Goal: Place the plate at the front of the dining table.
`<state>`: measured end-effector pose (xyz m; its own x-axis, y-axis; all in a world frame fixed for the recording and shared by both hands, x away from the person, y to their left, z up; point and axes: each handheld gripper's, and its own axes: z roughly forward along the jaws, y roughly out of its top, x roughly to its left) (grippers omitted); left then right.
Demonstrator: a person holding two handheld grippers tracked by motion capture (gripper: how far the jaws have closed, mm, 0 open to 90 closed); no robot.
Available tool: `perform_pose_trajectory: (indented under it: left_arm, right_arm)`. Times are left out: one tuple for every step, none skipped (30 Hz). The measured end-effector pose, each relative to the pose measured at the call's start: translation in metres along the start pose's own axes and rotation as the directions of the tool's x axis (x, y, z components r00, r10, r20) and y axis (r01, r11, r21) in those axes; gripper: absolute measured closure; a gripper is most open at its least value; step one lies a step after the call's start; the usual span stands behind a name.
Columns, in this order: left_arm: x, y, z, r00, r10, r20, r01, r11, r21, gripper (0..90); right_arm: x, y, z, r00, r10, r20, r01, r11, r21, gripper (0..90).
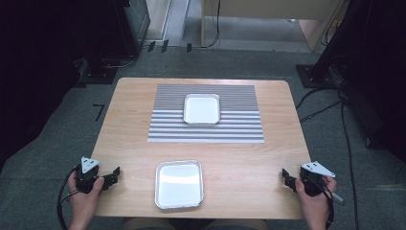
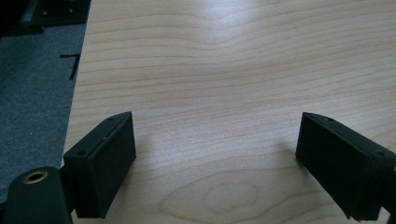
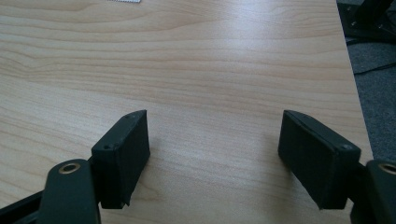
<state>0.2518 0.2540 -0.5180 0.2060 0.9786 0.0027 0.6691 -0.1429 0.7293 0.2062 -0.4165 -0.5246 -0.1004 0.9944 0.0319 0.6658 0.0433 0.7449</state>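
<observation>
Two metal trays are laid out on the tabletop (image 1: 249, 163): the near tray (image 1: 179, 184) at the front edge between the hands, within easy reach, and the far tray (image 1: 202, 109) on a striped mat (image 1: 206, 129). The left tongs (image 1: 115, 173) and right tongs (image 1: 286, 176) are held spread and empty at the corners, seemingly readied for a start.

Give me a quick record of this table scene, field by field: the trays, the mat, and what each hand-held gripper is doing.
near tray: empty metal tray on bare wood at the table's near edge
far tray: empty, on the striped mat
left hand-held gripper: open, holding nothing, left of the near tray
right hand-held gripper: open, holding nothing, near the right edge
contact: neither gripper touches a tray
</observation>
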Motion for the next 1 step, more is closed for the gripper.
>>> perform_pose_trajectory:
  left_arm:
    - [-0.0001,0.0,0.0,1.0,-0.001,0.0,0.001,1.0,0.0,11.6]
  right_arm:
    - [0.0,-0.0001,0.0,1.0,-0.001,0.0,0.001,1.0,0.0,24.4]
